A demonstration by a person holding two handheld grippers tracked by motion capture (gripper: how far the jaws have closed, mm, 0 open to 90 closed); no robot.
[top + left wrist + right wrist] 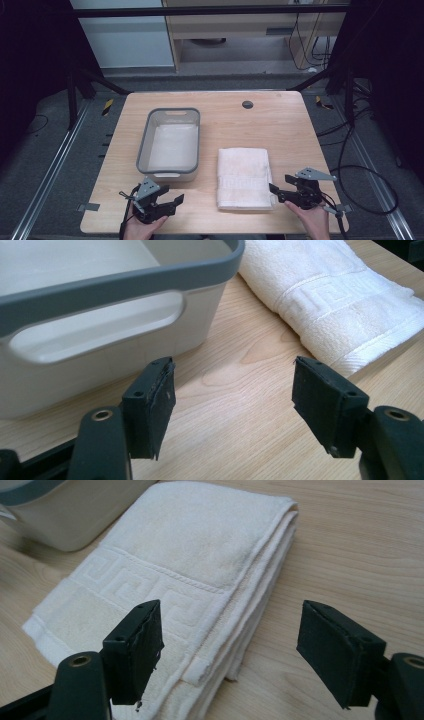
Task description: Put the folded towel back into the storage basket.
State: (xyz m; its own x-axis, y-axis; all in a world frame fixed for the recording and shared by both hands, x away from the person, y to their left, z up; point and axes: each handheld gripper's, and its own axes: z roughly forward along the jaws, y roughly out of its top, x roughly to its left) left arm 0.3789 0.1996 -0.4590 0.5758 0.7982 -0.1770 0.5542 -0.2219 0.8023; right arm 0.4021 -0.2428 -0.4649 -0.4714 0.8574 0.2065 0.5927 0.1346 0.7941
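Both claws are released and empty. The folded white terry towel [170, 575] lies just ahead of your right gripper [284, 192], its layered edge between the jaws. Slide low, catching every layer; your left gripper [169, 199] hovers beside the grey-rimmed plastic bin [145, 140].

Bare worktop [280, 125] lies open on the far side and along the right edge, so I can pass there freely. The bin [170, 142] stands just beyond my left hand-held gripper [159, 199], its near wall blocking a straight push forward. The towel [245, 177] lies low just to the left of my right hand-held gripper [280, 192]. Between bin and towel runs a narrow strip of bare wood [250, 390]. A small dark disc [247, 104] sits flat near the far edge.
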